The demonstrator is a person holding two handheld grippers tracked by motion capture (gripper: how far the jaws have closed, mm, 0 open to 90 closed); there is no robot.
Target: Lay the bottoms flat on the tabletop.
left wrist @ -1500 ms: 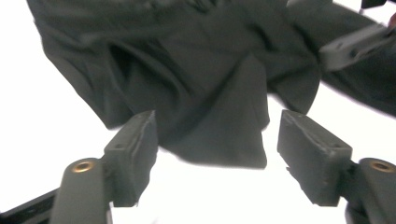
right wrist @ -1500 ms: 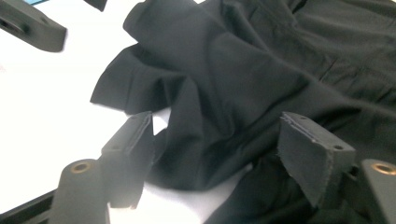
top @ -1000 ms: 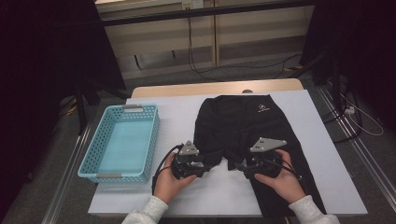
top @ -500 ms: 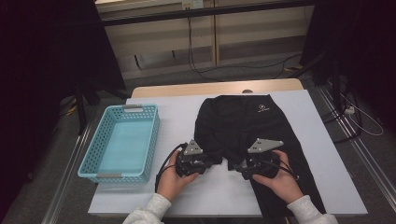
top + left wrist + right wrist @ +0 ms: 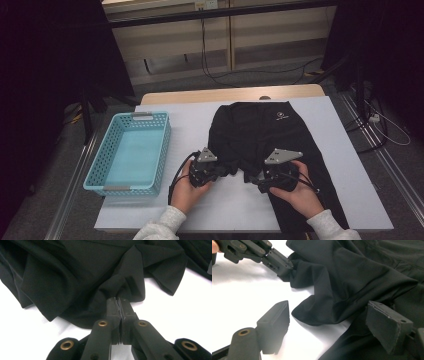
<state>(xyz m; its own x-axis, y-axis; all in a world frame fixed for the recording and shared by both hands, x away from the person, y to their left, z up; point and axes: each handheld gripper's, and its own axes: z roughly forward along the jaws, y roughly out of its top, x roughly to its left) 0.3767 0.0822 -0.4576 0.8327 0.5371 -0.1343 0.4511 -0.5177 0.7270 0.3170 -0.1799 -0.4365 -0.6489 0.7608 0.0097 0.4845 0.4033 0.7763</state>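
On the white table top, near my edge, lies a pair of black trousers, waistband away from me, a small pale logo up by it. One leg runs down toward my right sleeve, its end cut off by my right hand; the other leg is bunched into folds between my two tools.

My left gripper has just been closing and now stands pressed together on a pinch of that bunched black cloth; in the left gripper view the fabric puckers right where the pads meet. How much cloth sits between the pads I cannot make out, black on black. From the right gripper view the same tool shows its tips buried in the fold.

My right gripper has just been opening; its jaws stand spread wide, a lobe of the cloth between them, the right-hand pad over or against dark fabric — contact hard to tell. From above, both tools' tips are hidden under their grey plates.

Left of the trousers, well apart, sits a light blue basket, its floor bare.
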